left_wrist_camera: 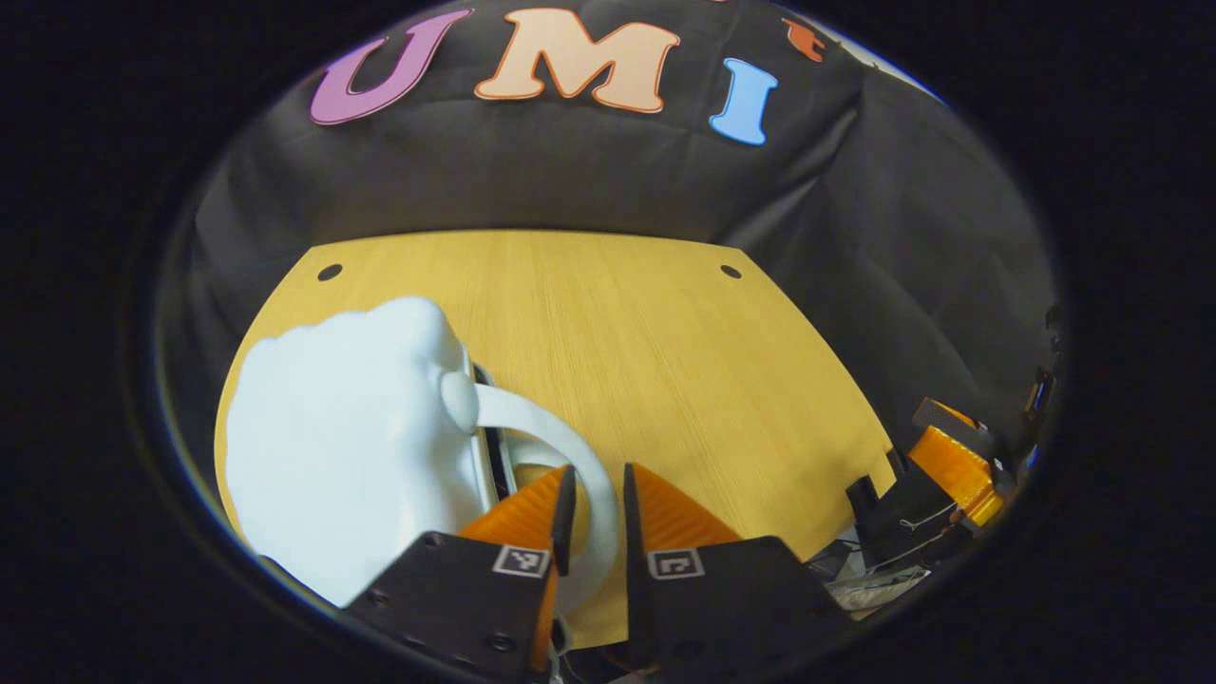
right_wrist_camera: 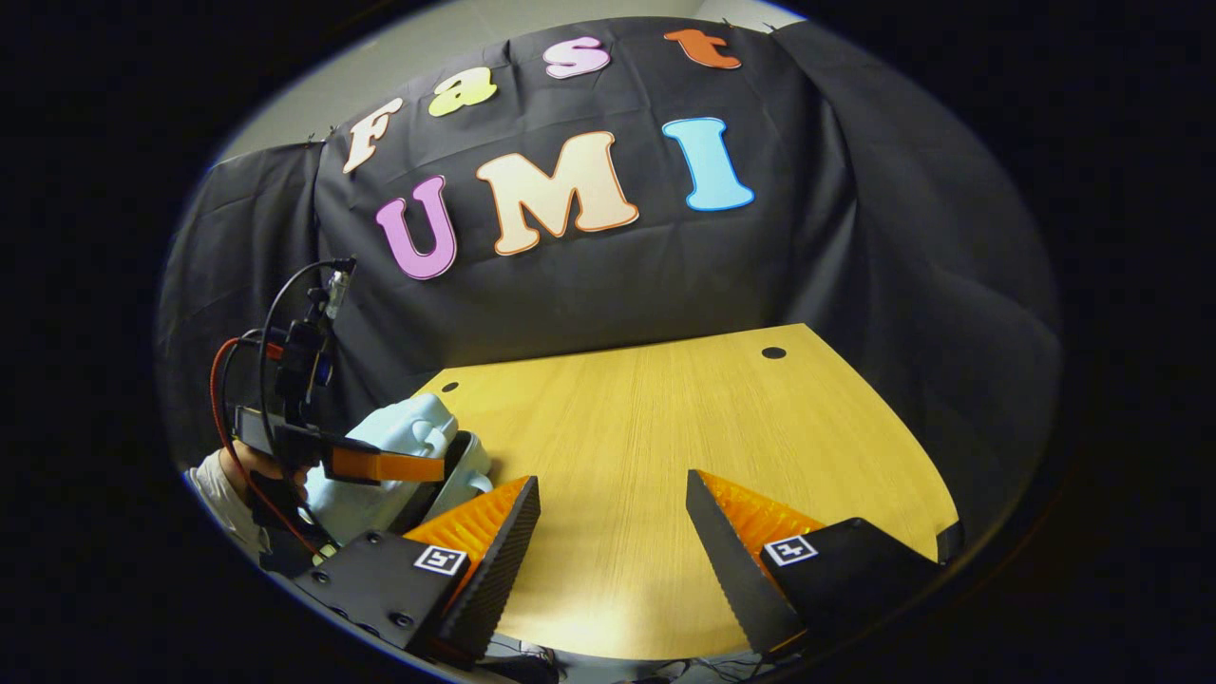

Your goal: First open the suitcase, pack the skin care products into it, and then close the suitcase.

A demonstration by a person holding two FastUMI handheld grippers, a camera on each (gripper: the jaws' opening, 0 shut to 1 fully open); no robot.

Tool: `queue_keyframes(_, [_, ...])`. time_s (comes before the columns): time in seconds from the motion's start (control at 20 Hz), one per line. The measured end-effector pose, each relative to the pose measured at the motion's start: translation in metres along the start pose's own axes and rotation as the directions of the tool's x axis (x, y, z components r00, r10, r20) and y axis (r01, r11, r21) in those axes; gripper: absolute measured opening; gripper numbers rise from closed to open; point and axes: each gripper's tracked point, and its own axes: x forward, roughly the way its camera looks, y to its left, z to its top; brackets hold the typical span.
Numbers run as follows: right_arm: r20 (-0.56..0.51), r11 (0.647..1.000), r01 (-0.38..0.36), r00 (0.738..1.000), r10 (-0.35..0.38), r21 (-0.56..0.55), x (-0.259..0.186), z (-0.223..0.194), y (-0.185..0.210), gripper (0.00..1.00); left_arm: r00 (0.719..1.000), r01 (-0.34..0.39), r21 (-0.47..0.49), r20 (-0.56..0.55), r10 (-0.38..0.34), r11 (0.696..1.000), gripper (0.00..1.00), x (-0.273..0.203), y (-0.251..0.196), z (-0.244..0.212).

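Suitcase (left_wrist_camera: 351,446), pale blue, sits at the surface's (left_wrist_camera: 646,361) left edge; its white handle (left_wrist_camera: 560,446) passes between the left gripper's (left_wrist_camera: 594,508) nearly closed jaws, contact unclear. Right gripper (right_wrist_camera: 613,532) hangs over bare wood, jaws wide apart, holding nothing.

Wooden table (right_wrist_camera: 665,446), black cloth wall (right_wrist_camera: 589,285) (draped)

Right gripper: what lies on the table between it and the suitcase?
Nothing: in the right gripper view, bare wooden table separates the open right gripper from the pale blue suitcase.
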Motion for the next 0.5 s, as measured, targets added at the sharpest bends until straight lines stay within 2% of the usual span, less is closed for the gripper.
queue_keyframes(0.05, [0.007, 1.000, 0.001, 1.000, -0.001, -0.007, -0.002, 0.004, -0.003, 0.97, 0.999, -0.017, 0.009, 0.050, 0.016, 1.000, 0.30, -0.002, -0.001, 0.011])
queue_keyframes(0.1, [0.016, 1.000, 0.002, 1.000, -0.002, -0.012, -0.004, 0.007, -0.005, 0.97, 0.994, -0.027, 0.016, 0.104, 0.025, 0.999, 0.53, -0.008, -0.005, 0.026])
queue_keyframes(0.15, [0.031, 1.000, 0.004, 1.000, -0.004, -0.014, -0.004, 0.014, -0.007, 0.97, 0.985, -0.036, 0.026, 0.167, 0.031, 0.999, 0.54, -0.015, -0.010, 0.043])
queue_keyframes(0.2, [0.053, 1.000, 0.003, 0.999, -0.002, -0.014, -0.006, 0.024, -0.007, 0.97, 0.969, -0.066, 0.038, 0.242, 0.055, 0.997, 0.88, -0.025, -0.012, 0.061])
queue_keyframes(0.3, [0.114, 1.000, 0.001, 0.993, 0.001, -0.019, -0.008, 0.050, -0.005, 0.98, 0.914, -0.112, 0.077, 0.400, 0.072, 0.991, 0.99, -0.060, -0.024, 0.101])
queue_keyframes(0.4, [0.199, 0.999, 0.000, 0.980, 0.008, -0.036, -0.012, 0.087, -0.001, 0.98, 0.842, -0.156, 0.088, 0.533, 0.085, 0.984, 0.95, -0.094, -0.033, 0.135])
queue_keyframes(0.5, [0.306, 0.999, -0.006, 0.952, 0.019, -0.043, -0.023, 0.133, 0.007, 0.98, 0.778, -0.192, 0.088, 0.621, 0.097, 0.977, 0.95, -0.121, -0.042, 0.158])
